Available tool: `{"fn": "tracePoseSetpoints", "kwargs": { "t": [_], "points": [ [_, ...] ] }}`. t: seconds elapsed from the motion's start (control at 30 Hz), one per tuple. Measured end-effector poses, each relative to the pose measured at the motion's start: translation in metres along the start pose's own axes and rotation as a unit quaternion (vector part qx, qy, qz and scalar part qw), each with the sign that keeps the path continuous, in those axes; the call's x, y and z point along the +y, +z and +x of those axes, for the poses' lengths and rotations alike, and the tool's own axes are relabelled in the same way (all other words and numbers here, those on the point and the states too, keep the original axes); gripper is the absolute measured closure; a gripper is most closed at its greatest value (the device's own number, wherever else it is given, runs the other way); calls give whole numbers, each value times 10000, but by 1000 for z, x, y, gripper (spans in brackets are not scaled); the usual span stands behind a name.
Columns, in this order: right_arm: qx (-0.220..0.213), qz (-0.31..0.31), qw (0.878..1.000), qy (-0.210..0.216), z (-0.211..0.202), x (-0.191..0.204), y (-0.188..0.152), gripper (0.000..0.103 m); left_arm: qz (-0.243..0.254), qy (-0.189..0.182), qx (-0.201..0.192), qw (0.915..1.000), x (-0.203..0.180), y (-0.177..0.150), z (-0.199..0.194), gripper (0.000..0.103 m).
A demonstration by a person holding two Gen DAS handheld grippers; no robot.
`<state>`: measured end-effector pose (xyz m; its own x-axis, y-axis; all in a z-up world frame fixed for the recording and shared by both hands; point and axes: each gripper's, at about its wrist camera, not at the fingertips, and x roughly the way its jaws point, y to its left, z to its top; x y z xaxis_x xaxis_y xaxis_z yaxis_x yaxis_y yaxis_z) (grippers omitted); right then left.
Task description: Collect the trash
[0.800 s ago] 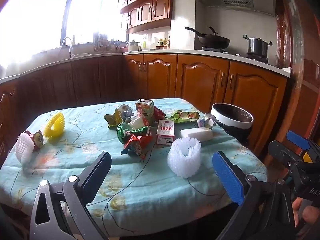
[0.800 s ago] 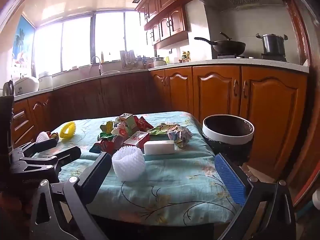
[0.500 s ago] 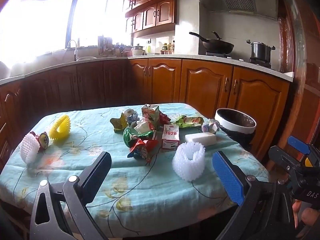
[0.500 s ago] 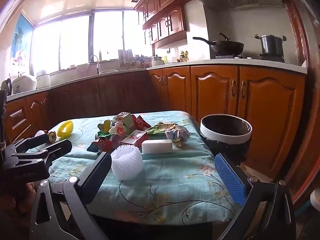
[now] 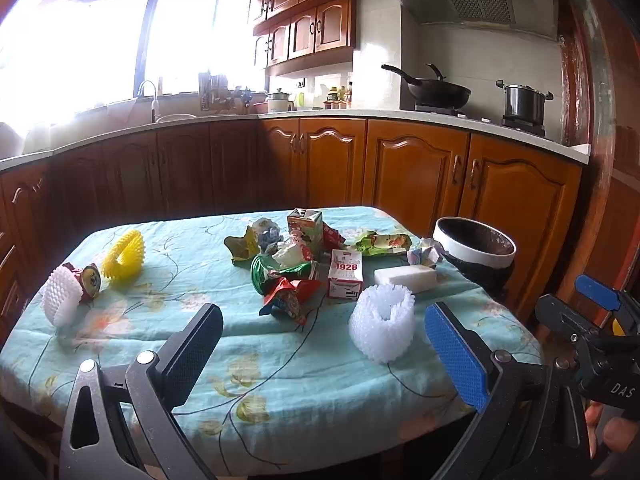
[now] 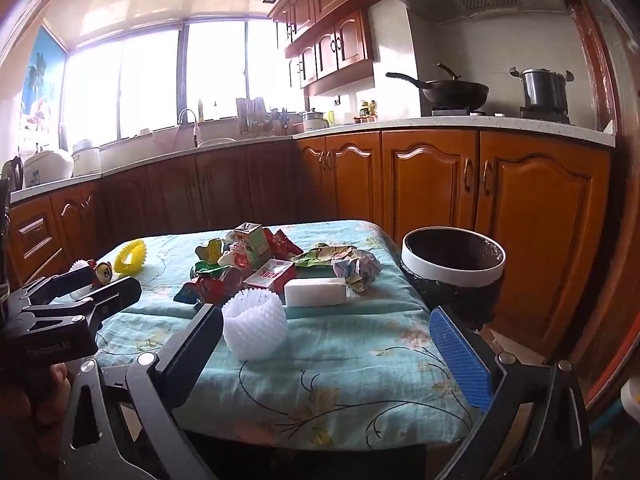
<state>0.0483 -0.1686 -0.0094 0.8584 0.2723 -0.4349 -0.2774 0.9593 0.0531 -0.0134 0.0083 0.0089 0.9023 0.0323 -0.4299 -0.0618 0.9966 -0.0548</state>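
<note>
the table, covered by a teal flowered cloth, is seen in front of brown kitchen cabinets. a black bin with a white rim is stood just beside the table's right edge, off the cloth. a heap of wrappers is piled mid-table, with a small carton upright at its far side and a red-and-white box marked 1928 at its right side. a white foam net is set on the near-right part of the table, in front of a white block. a crumpled paper ball is found by the table's right edge, next to the bin. at the table's left end a yellow foam ring is stood on edge, and a can is lain partly inside another white net. both tools are held above the table's near edge, nothing touched. the left gripper is seen spread wide, nothing held. the right gripper is likewise spread wide, nothing held, the white foam net framed between its fingers.
</note>
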Motion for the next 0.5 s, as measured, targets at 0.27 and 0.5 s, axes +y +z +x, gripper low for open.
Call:
{"fn": "tracePoseSetpoints", "kwargs": {
  "t": [0.27,0.5],
  "points": [
    [17,19,10000,34,2,0,-1,0,11,18,18,10000,2,-1,2,1],
    [-3,20,10000,11,1,0,-1,0,8,17,8,10000,-1,-2,3,1]
  ]
}}
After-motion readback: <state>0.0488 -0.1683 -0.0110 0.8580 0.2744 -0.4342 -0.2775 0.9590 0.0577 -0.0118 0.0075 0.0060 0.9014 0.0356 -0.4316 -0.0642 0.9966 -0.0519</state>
